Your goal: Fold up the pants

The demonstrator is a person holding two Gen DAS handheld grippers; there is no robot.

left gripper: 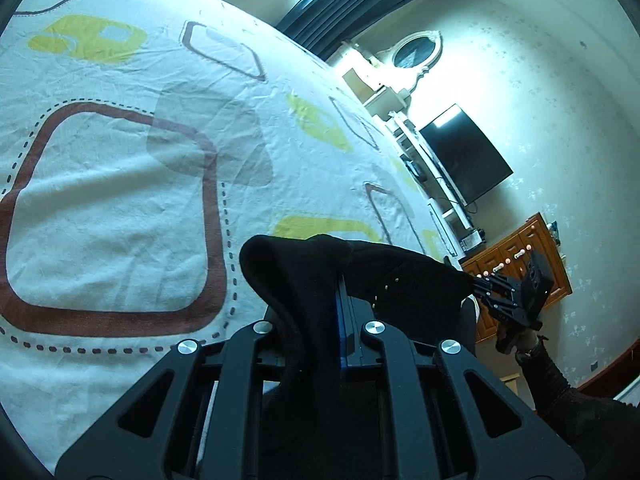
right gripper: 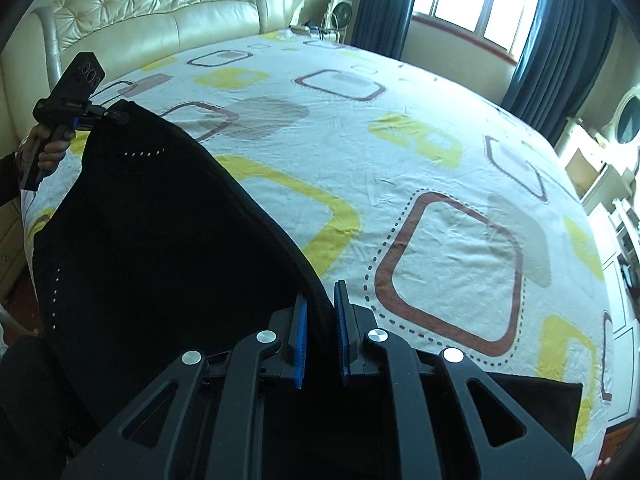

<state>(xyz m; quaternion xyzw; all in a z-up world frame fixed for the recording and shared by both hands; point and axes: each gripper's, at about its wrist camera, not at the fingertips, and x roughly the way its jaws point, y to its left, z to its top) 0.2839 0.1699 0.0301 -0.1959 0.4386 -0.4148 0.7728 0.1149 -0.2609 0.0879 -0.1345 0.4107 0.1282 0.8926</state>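
Observation:
The black pants [right gripper: 160,248] hang stretched between my two grippers, above the bed's near edge. My left gripper [left gripper: 340,304] is shut on one end of the waistband, with black cloth [left gripper: 304,272] bulging over its fingers; it also shows far left in the right wrist view [right gripper: 110,114]. My right gripper [right gripper: 322,312] is shut on the pants' other edge, which runs between its blue pads [right gripper: 342,320]; it also shows at the right of the left wrist view [left gripper: 478,286]. A row of small studs [right gripper: 140,154] marks the cloth.
A round bed with a white sheet [right gripper: 400,168] patterned in yellow and brown squares fills both views. A tufted cream headboard [right gripper: 160,8] stands behind, dark blue curtains [right gripper: 560,40] by the window. A television [left gripper: 464,156] and a wooden cabinet [left gripper: 516,264] stand at the wall.

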